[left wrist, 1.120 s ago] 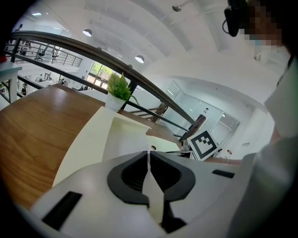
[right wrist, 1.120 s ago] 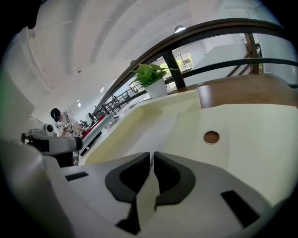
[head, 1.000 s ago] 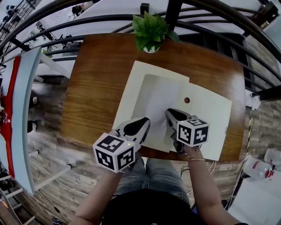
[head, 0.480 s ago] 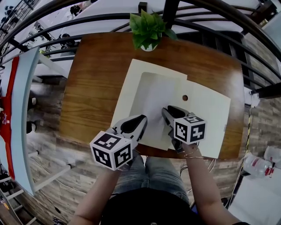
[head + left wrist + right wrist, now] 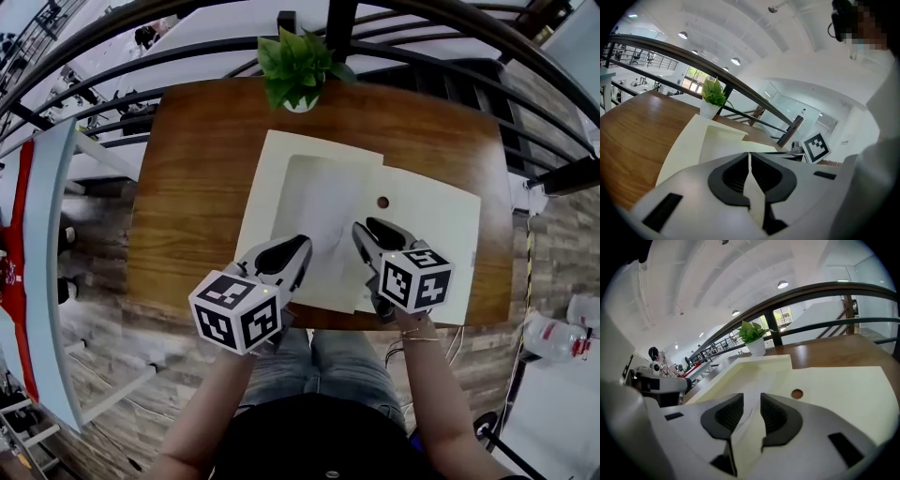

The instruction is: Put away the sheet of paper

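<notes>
on the wooden table (image 5: 197, 187), a white sheet of paper (image 5: 323, 206) is lying across a cream folder (image 5: 431, 234); the left gripper (image 5: 302, 246) is pinching its edge, while the jaws of the right gripper (image 5: 361, 228) are just opening, gripping nothing.

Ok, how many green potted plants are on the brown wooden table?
1. The green leafy plant in a white pot stands at the far edge of the brown wooden table, beyond the cream folder. Nothing suggests another is hidden.
</notes>
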`<state>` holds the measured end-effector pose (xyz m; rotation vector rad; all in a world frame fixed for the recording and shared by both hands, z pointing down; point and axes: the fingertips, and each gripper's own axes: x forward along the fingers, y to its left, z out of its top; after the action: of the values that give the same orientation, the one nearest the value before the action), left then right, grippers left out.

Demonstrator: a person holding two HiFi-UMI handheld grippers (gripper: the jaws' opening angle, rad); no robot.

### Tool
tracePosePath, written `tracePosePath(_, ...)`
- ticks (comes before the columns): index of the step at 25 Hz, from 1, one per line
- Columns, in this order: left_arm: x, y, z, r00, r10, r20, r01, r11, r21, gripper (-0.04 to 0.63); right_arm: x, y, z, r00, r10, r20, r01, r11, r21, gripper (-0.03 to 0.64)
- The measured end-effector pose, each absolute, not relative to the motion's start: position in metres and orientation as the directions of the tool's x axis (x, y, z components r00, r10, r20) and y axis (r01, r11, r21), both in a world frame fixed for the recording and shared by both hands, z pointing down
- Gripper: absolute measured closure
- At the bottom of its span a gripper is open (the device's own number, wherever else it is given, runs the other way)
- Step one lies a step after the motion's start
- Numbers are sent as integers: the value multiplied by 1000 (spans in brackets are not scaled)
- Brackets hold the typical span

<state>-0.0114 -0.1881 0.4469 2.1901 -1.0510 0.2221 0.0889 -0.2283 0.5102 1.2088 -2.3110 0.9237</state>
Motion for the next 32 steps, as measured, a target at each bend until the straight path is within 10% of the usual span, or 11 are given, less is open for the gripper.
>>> tracePosePath(32, 19, -193, 373, 721, -640, 265, -687, -612, 391, 568, 85, -184, 345, -617, -760, 204, -765, 520, -380, 584)
